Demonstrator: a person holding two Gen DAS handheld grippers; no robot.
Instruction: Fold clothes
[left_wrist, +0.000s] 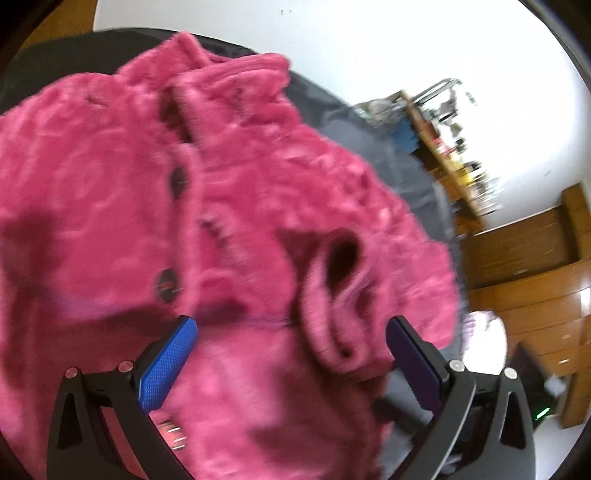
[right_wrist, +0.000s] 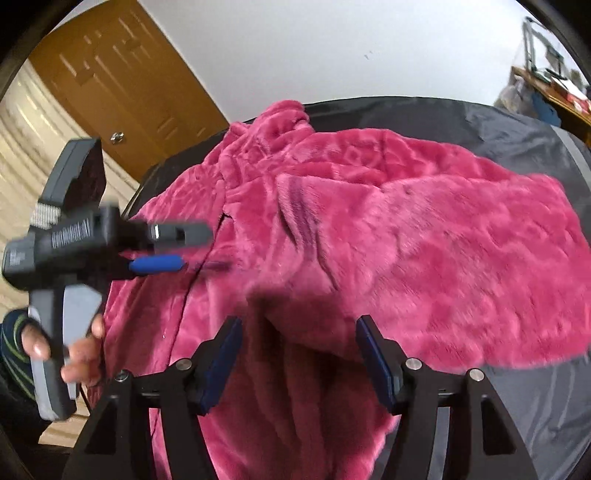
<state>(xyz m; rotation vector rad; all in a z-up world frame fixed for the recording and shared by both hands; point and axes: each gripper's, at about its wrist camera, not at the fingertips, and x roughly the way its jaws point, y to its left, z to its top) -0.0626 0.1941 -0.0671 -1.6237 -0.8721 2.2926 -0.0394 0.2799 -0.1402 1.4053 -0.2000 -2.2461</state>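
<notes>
- While the pink fleece garment (right_wrist: 369, 236) lies spread over the dark grey sheet (right_wrist: 524, 398), both tools hover just above it.
- Right gripper (right_wrist: 297, 354): jaws wide apart, nothing between the blue pads (right_wrist: 218, 369); a loose, hanging fold of the fleece sits below the gap, untouched as far as can be seen.
- Left gripper (left_wrist: 291, 354): jaws wide apart, holding nothing. A sleeve cuff (left_wrist: 340, 288), its opening facing the camera, lies just beyond the right-hand pad; contact cannot be judged through the blur.
- Seen from the right wrist, the left gripper (right_wrist: 177, 254) comes in from the left side, held by a hand (right_wrist: 74, 354) in a striped sleeve (right_wrist: 14, 354); its tips are over the garment's left edge.
- Button placket runs down the garment front, with two dark buttons (left_wrist: 168, 284) visible on it.
- Collar (right_wrist: 284, 118) lies at the far end of the garment, bunched.
- Beyond: a wooden door (right_wrist: 122, 81) at far left, a white wall (right_wrist: 351, 48), and cluttered wooden shelving (left_wrist: 461, 155) at far right.
</notes>
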